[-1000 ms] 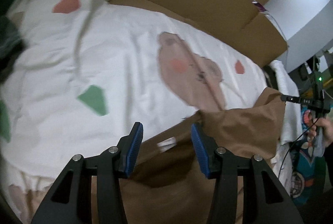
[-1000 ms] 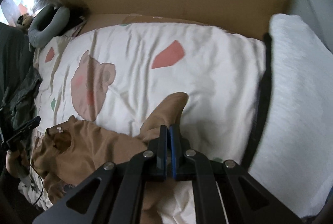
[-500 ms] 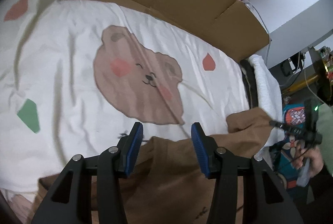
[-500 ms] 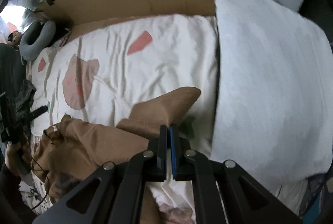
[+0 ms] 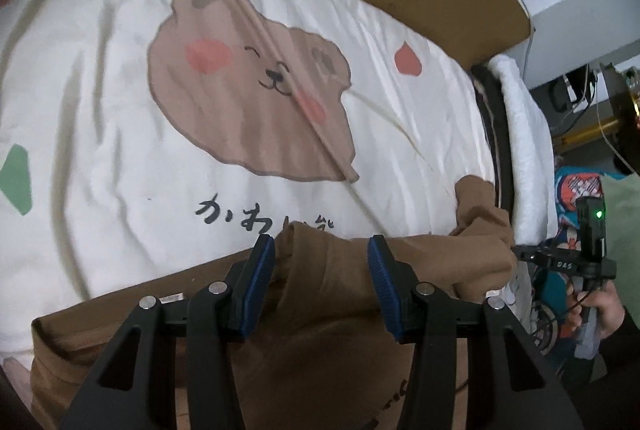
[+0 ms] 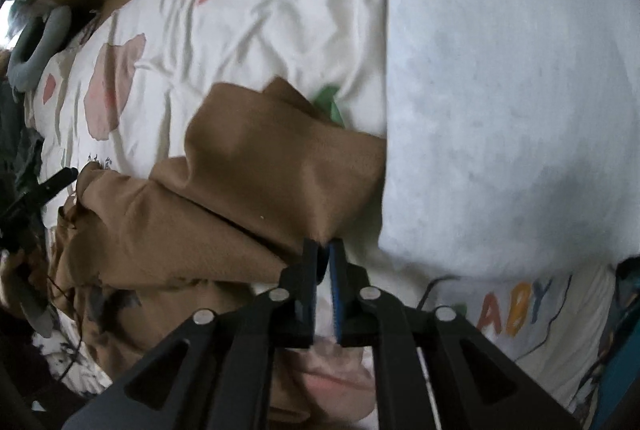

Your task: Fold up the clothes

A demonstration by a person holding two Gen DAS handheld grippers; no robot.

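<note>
Two tools: my right hand-held gripper (image 6: 324, 250) pinches the brown garment (image 6: 256, 166); my left hand-held gripper (image 5: 322, 260) stands wide above it on the bed sheet (image 5: 100, 134).

Right tool (image 6: 323, 250) pinching brown garment (image 6: 256, 170) edge beside white pillow (image 6: 500, 90).

The right gripper (image 6: 323, 250) has drawn the brown garment (image 6: 256, 166) out toward the bed's pillow edge, spreading it; the left gripper (image 5: 320, 250) has closed in over its bunched fold
</note>
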